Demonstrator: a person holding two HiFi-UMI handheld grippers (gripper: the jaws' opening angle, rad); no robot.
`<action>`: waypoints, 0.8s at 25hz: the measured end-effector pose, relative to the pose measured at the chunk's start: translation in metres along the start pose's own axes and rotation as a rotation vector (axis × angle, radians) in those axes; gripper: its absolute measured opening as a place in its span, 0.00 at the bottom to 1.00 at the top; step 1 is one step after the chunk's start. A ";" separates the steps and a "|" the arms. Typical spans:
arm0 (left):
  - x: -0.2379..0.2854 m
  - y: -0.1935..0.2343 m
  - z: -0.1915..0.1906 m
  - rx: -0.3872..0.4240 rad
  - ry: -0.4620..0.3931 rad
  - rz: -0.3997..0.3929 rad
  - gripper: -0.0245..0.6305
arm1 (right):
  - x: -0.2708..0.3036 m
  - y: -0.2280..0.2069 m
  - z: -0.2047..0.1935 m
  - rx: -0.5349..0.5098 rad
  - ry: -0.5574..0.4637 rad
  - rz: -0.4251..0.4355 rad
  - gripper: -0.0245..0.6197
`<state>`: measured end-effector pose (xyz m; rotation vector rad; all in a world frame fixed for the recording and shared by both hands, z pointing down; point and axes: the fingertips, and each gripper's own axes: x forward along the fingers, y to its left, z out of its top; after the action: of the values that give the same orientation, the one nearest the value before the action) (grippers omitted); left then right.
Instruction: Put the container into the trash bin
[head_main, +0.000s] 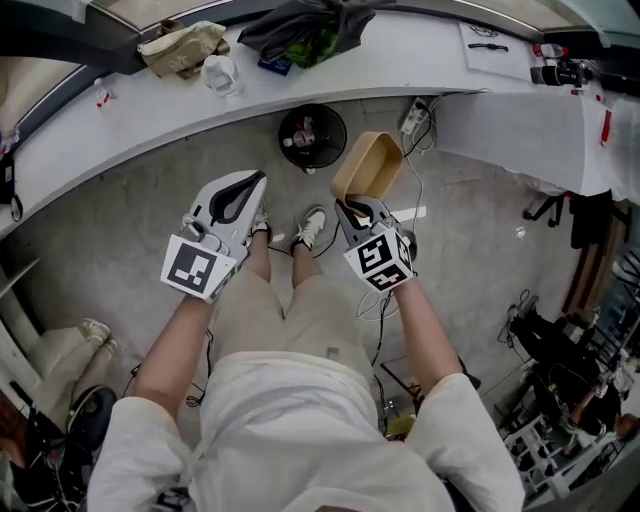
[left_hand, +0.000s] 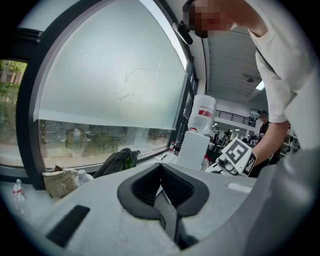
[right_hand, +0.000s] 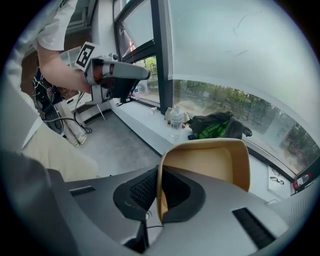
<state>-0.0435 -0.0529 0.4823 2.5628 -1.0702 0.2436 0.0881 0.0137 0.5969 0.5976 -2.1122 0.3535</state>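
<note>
Tan container (head_main: 368, 165): an open rectangular tub, held in the air by the right tool (head_main: 356, 208). It is tipped on edge, with its hollow side turned toward the person. In the right gripper view, the tool's jaws are closed on one side wall of the tub, with one black pad inside the wall and the other outside.

Left tool (head_main: 258, 184): held level beside the right one and apart from it, above the person's legs. Its jaws are together with nothing between them. Each tool carries a cube with square markers.

Round black bin (head_main: 313, 135): stands on the grey floor (head_main: 150, 210) at the edge of the curved white table (head_main: 400, 60), beyond the person's shoes (head_main: 312, 228). In the head view the container appears just right of the bin's mouth, not inside it.

Table: carries a dark bag (head_main: 310, 25) with green showing in it, a beige pouch (head_main: 182, 45) and a clear cup (head_main: 220, 75).

Below the table's right part, a white power strip (head_main: 412, 120) lies on the floor with its cord trailing toward the person.
</note>
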 end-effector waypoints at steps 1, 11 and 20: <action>0.006 0.001 -0.007 0.000 -0.001 -0.002 0.06 | 0.011 0.000 -0.007 -0.012 0.009 0.011 0.05; 0.037 0.014 -0.056 -0.036 0.003 0.032 0.06 | 0.120 -0.003 -0.057 0.011 0.064 0.122 0.05; 0.028 0.032 -0.093 -0.069 0.067 0.113 0.06 | 0.187 -0.014 -0.073 0.151 0.128 0.201 0.05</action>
<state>-0.0494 -0.0567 0.5842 2.4189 -1.1793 0.3139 0.0535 -0.0180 0.7929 0.4363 -2.0386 0.6520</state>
